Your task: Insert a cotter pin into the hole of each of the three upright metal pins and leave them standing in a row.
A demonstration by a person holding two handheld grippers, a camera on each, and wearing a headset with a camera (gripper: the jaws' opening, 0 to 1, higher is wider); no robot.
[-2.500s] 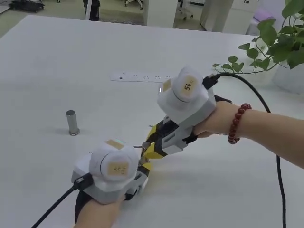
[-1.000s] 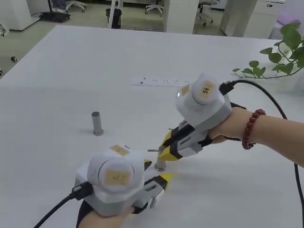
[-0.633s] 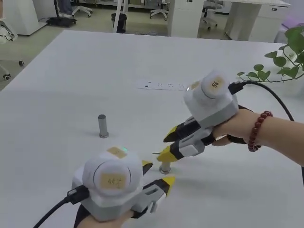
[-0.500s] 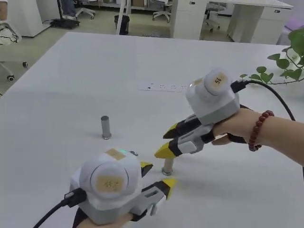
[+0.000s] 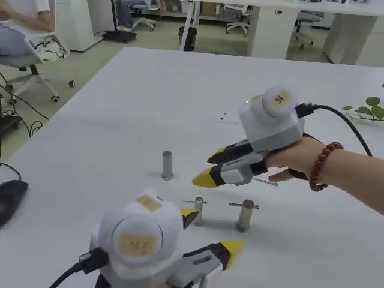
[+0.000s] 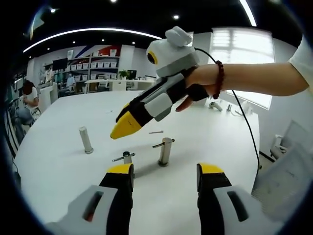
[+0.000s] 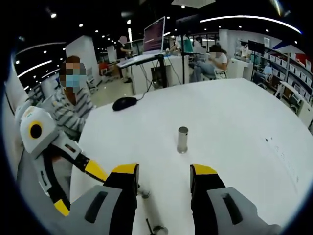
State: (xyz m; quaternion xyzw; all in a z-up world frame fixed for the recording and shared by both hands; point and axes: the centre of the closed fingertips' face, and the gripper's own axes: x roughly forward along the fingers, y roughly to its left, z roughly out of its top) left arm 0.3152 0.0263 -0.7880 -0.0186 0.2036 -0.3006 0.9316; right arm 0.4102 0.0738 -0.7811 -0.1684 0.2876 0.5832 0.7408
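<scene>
Standing: mid pin point(image 5: 197, 210), right pin point(image 5: 244, 215), both cottered; bare pin point(image 5: 167, 165) at 11 o'clock of them. Loose cotter point(image 6: 155, 131) at 1 o'clock. Left gripper point(image 5: 211, 231), right gripper point(image 5: 207, 169) wide, empty. One insertion left.

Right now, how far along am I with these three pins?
Two are done: the middle pin and the right-hand pin each carry a cotter pin through the top. Nothing is in hand: the left claw and right claw are open and empty. Left to do: the far pin is bare, and a loose cotter pin lies on the table beside the right claw.
</scene>
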